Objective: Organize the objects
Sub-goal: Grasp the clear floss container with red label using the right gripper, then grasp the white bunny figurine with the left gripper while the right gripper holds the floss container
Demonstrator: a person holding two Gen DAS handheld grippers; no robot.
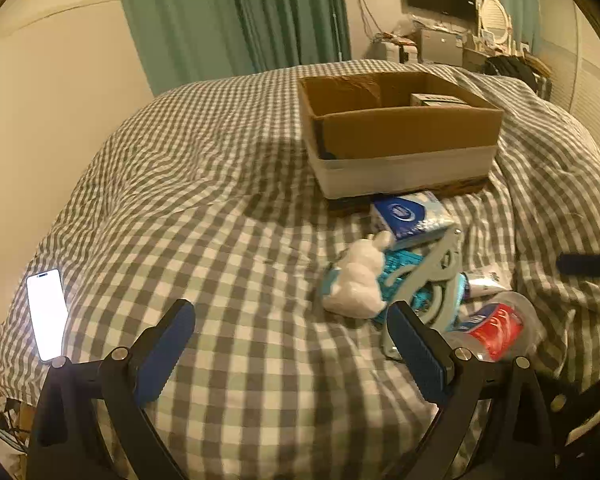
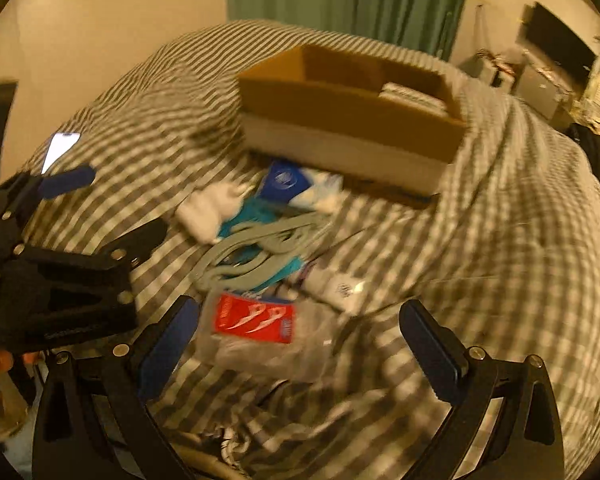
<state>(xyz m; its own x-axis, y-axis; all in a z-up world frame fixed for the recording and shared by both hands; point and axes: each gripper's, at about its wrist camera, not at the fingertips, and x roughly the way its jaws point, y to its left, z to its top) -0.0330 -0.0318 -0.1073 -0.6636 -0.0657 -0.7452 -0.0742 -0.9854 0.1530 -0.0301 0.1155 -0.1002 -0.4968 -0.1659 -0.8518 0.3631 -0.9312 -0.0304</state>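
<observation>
**Both grippers wide over a cluttered bed**

The left gripper (image 1: pixel 292 320) hangs above the checked bedspread (image 1: pixel 220 208) with its jaws wide and nothing between them. Its right finger sits just beside the pile of loose things. The right gripper (image 2: pixel 300 320) is also spread wide and empty, held low over the clear bag (image 2: pixel 260 344) with the red label, which lies between its fingertips in that view; whether either finger touches the bag cannot be told, since the right wrist view is blurred.

The pile lies on the bed just in front of the box (image 1: pixel 400 136), a cardboard box with a white lower band. Nearest the box is a blue-and-white tissue pack (image 1: pixel 410 214), its far end touching or tucked under the box's front edge. In front of that sits a white plush toy (image 1: pixel 358 280), resting on something teal (image 1: pixel 400 268). A grey hanger (image 1: pixel 440 272) lies across the teal thing, beside the toy. A small white tube (image 1: pixel 486 280) lies to the right of the hanger, and the bag is nearest the camera.

Inside the box, at its far right, a pale carton (image 1: pixel 436 100) shows above the rim.

A lit phone (image 1: pixel 46 312) lies well apart, at the bed's left edge. Green curtains (image 1: pixel 236 12) hang behind the bed.
</observation>
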